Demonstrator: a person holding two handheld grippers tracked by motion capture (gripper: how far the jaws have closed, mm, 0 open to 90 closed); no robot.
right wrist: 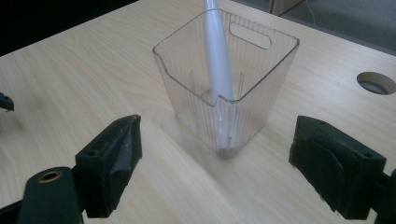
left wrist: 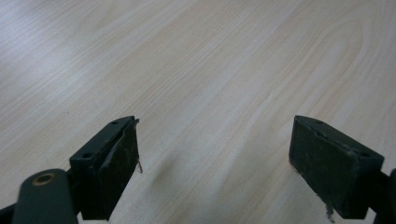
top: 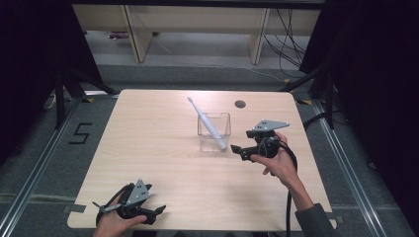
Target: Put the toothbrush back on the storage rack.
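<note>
A clear ribbed plastic container (top: 214, 132) stands upright right of the table's middle. A white toothbrush (top: 205, 119) stands in it, its handle at the bottom and its head leaning out toward the far left. My right gripper (top: 237, 149) hovers just right of the container and faces it, open, with nothing between its jaws. In the right gripper view the container (right wrist: 187, 88) with the toothbrush (right wrist: 217, 56) sits ahead, beyond the open gripper (right wrist: 217, 135). My left gripper (top: 158, 212) rests at the table's front left, open over bare wood (left wrist: 215, 135).
A round cable hole (top: 240, 104) lies behind the container, to its right (right wrist: 376, 83). The wooden table (top: 148, 148) has open surface to the left and front. A "5" mark (top: 80, 133) is on the floor at left. Dark curtains flank both sides.
</note>
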